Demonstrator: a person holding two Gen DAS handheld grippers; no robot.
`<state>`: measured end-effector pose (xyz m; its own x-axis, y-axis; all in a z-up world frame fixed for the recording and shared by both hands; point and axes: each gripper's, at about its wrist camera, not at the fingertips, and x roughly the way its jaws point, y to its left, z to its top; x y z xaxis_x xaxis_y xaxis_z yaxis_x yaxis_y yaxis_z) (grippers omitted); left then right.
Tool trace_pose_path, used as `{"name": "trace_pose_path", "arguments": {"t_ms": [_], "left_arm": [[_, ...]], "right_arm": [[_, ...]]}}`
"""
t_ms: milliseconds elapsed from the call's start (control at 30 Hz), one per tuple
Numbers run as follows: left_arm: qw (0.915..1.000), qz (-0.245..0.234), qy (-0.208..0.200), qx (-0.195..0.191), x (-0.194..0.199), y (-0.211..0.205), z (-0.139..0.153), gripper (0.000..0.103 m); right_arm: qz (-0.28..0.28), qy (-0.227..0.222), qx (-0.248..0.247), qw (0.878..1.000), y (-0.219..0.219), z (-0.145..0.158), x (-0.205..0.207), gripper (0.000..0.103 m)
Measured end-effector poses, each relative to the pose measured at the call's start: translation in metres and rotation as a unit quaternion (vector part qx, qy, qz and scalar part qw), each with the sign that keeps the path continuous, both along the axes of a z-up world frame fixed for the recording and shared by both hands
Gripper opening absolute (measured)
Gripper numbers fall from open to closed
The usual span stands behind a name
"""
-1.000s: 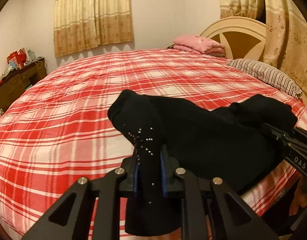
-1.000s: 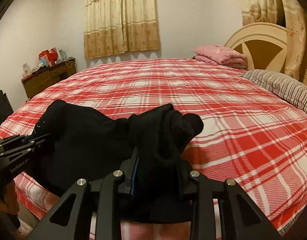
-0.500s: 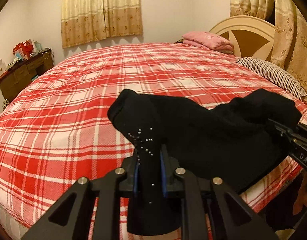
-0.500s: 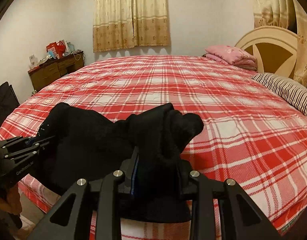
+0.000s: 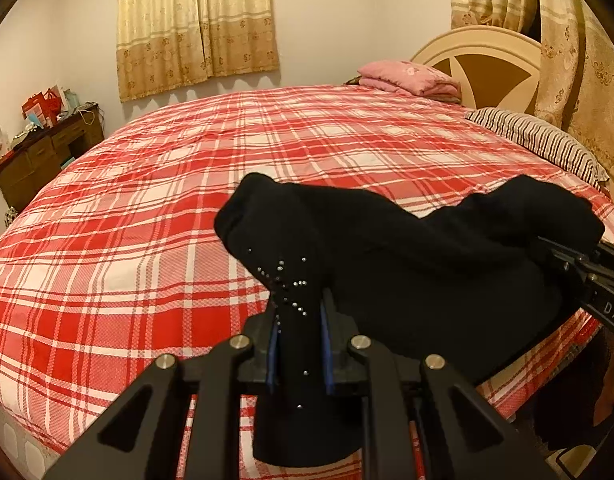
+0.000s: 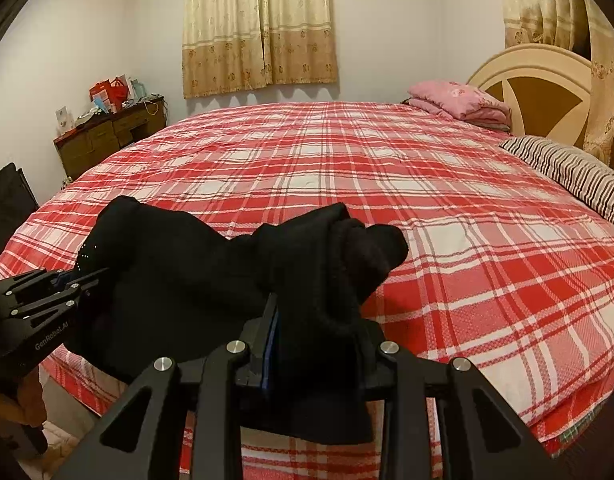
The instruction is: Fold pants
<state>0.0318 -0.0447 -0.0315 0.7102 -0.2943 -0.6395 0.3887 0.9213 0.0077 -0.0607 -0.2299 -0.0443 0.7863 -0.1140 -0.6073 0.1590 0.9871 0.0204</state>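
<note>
Red-and-white plaid bedding covers a wide bed (image 5: 155, 216) that fills both views, and the black pants (image 5: 407, 264) are held up over its near edge, stretched between the two tools. The left hand-held gripper (image 5: 297, 344) is pressed together on one bunched end of the pants — the end speckled with small shiny studs — with fabric rising ahead of its blue-lined fingers and hanging below them. The right hand-held gripper (image 6: 315, 352) is likewise clamped on the other end, a thick rolled wad of cloth bulging ahead of its fingers. Both tools are held low and roughly level, aimed across the bed toward the far wall, side by side with the cloth sagging between them; each is seen at the edge of the other's view.

Ahead of both tools the plaid surface lies broad and flat, and the mattress edge is seen just beneath them. Far ahead and to the right, a folded pink blanket (image 6: 459, 100) rests against a rounded cream headboard (image 6: 539, 80), with a striped pillow (image 6: 567, 168) nearer on the right side of the bed. Patterned beige curtains (image 6: 259, 28) hang on the far wall and by the headboard. To the far left, beyond the bed's side, a dark wooden dresser (image 6: 107, 136) cluttered with red bags and boxes stands against the wall.
</note>
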Motion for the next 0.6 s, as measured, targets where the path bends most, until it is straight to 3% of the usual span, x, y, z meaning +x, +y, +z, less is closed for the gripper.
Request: {"name": "trace_pose_path", "arguments": {"t_ms": [133,300,600], "left_arm": [[0.9999,0.003,0.002,-0.013,0.000,0.009,0.006,0.018],[0.9996,0.025,-0.006,-0.013,0.004,0.027,0.013,0.018],[0.9947,0.096,-0.032,-0.017,0.022,0.082,0.029,0.018]], "right_arm": [[0.004,-0.007,0.014,1.000,0.006,0.011,-0.004,0.031],[0.035,-0.025,-0.003,0.999,0.033,0.025,0.000,0.031],[0.090,-0.051,0.009,0.995,0.086,0.037,0.040,0.031]]}}
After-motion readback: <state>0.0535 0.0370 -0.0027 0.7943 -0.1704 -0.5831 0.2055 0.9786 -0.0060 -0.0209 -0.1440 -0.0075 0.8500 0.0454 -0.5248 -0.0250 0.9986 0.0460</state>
